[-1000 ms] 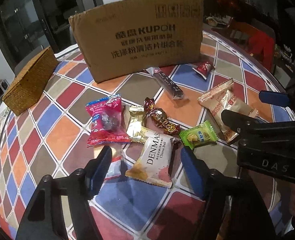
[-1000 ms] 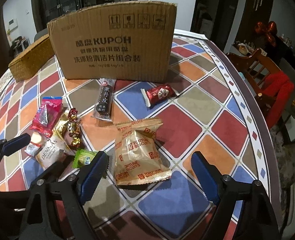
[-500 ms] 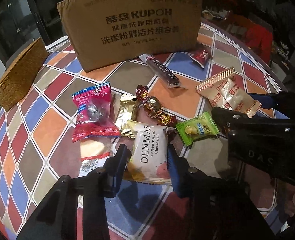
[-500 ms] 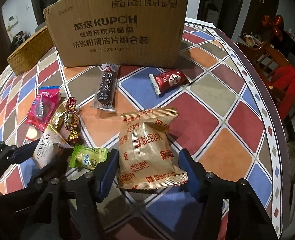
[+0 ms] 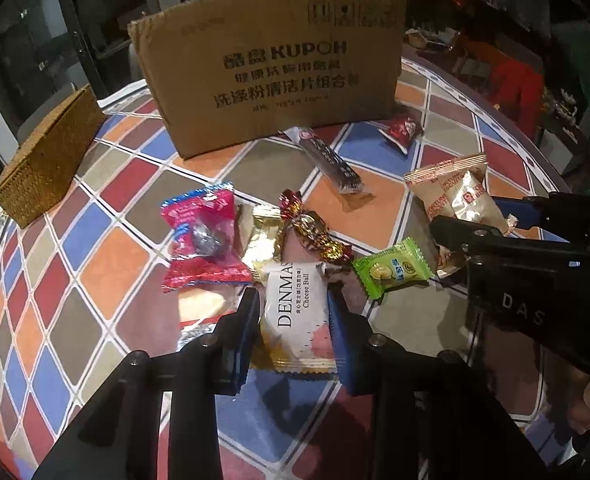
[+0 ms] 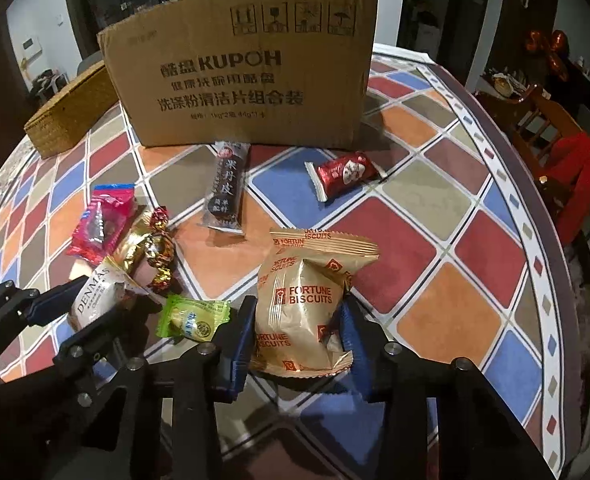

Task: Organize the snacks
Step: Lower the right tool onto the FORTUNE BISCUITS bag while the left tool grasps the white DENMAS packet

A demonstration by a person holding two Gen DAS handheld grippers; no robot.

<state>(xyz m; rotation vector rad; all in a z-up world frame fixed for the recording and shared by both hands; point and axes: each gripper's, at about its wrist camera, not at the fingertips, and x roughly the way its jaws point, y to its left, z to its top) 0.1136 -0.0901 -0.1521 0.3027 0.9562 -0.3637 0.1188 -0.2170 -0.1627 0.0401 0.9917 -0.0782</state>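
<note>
- Closing in front of the cardboard box (image 6: 239, 68), left gripper (image 5: 293, 320) pinches the Denmas packet (image 5: 297, 312); right gripper (image 6: 297, 324) clamps the Fortune Biscuits bag (image 6: 303, 300).
- Next, likely: lifting both toward that box.

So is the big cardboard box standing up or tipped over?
Standing up: the cardboard box sits flat on the table, printed text level.

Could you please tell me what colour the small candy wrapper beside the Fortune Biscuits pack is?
Bright green, clearest in the right wrist view.
</note>
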